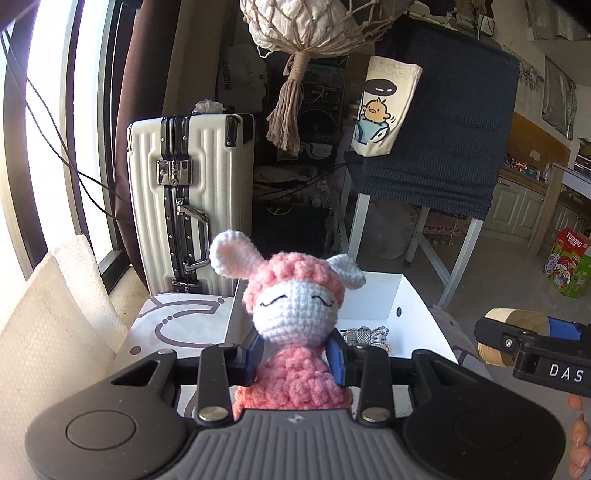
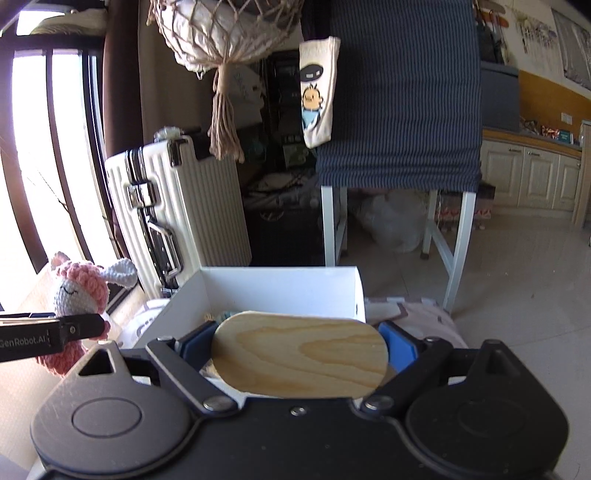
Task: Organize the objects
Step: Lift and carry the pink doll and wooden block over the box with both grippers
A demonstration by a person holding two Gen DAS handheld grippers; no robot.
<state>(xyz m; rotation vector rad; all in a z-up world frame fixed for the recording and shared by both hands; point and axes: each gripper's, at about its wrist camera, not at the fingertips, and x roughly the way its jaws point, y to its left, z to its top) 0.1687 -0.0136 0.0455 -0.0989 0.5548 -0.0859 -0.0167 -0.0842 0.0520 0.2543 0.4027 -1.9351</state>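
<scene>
My left gripper (image 1: 297, 356) is shut on a pink and white crochet sheep doll (image 1: 291, 314), held upright by its body in front of a white open box (image 1: 388, 295). My right gripper (image 2: 299, 349) is shut on a rounded wooden block (image 2: 299, 354), held over the near edge of the same white box (image 2: 280, 291). The doll (image 2: 83, 295) and the left gripper also show at the left of the right wrist view. The wooden block (image 1: 513, 336) shows at the right of the left wrist view. A rope bundle (image 1: 365, 336) lies inside the box.
A white suitcase (image 1: 192, 199) stands behind the box by the window. A macrame net bag (image 1: 306, 33) hangs overhead. A table with a dark striped cloth (image 2: 402, 92) stands behind. White paper towel (image 1: 55, 317) is at left. A patterned cloth (image 1: 177, 325) lies under the box.
</scene>
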